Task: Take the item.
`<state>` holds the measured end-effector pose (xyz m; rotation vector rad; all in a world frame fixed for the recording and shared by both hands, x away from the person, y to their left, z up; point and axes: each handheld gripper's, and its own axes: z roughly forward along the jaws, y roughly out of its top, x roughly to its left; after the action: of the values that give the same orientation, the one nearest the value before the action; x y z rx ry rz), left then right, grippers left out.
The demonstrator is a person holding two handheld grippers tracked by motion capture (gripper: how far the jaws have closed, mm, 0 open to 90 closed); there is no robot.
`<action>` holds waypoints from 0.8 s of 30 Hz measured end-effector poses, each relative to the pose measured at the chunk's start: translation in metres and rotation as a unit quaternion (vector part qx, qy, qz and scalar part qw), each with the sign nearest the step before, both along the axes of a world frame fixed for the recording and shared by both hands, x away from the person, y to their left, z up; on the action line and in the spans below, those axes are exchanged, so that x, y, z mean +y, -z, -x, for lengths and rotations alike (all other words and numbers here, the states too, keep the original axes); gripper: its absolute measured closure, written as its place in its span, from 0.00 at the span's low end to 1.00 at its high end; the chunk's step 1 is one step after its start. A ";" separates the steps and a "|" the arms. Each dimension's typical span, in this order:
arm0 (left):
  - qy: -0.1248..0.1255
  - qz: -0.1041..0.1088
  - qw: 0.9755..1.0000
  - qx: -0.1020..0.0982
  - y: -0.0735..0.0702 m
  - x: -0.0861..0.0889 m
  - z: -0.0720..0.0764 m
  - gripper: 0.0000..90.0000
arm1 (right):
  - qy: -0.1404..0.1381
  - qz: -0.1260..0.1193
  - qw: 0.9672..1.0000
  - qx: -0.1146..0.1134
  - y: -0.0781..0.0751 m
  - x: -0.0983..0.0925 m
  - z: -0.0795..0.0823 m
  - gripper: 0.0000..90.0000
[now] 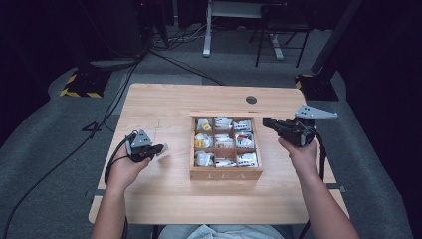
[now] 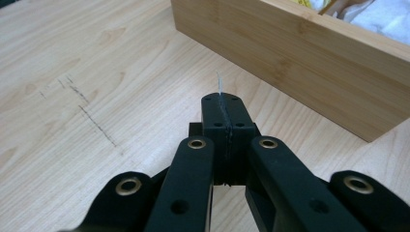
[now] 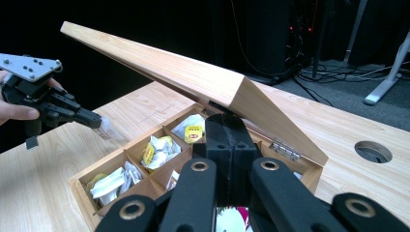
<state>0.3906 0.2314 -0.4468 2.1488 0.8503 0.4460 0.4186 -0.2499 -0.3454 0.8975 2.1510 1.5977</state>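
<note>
A wooden tea box sits mid-table, its compartments holding several white and yellow tea bags. Its hinged lid is raised and slants over the box. My right gripper is at the box's back right corner. Its shut jaws sit just under the lid's edge and seem to touch it. Left of the box, low over the table, my left gripper is shut on a thin pale tea-bag packet. The packet shows edge-on as a sliver past the jaw tips, close to the box wall.
A round cable hole lies in the table behind the box. Faint scratch marks cross the wood left of the box. Bare tabletop surrounds the box. Beyond the table, cables and desk legs stand on the grey floor.
</note>
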 end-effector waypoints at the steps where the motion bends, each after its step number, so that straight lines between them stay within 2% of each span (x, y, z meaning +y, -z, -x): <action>1: 0.002 0.002 1.000 0.006 0.002 0.000 0.000 1.00 | 0.000 0.000 1.000 0.000 0.000 0.000 0.000 1.00; 4: 0.004 0.006 1.000 0.011 0.004 0.000 0.000 0.96 | 0.001 0.001 1.000 0.000 0.000 0.000 0.000 1.00; 8: 0.012 0.025 1.000 0.016 0.004 -0.001 0.000 0.89 | 0.000 0.001 1.000 0.000 0.000 0.000 0.000 1.00; 9: 0.011 0.034 0.999 0.017 0.004 -0.001 0.001 0.81 | 0.000 0.001 1.000 -0.001 0.000 0.000 0.000 1.00; 10: 0.011 0.041 0.999 0.016 0.003 -0.001 0.001 0.81 | 0.000 0.001 1.000 -0.001 0.000 0.000 0.000 1.00; 12: 0.010 0.055 0.998 0.020 0.001 -0.002 0.003 0.71 | -0.001 0.000 1.000 0.000 0.000 0.000 0.000 1.00; 19: 0.011 0.065 0.998 0.011 -0.008 -0.005 0.009 0.58 | -0.001 0.000 1.000 0.002 0.000 0.000 -0.001 1.00; 24: 0.019 0.071 0.997 0.002 -0.018 -0.008 0.018 0.53 | 0.000 0.002 1.000 0.004 0.001 -0.001 -0.001 1.00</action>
<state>0.3723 0.2239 -0.4293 2.0319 0.8183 0.3516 0.4199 -0.2510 -0.3459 0.9038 2.1597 1.5929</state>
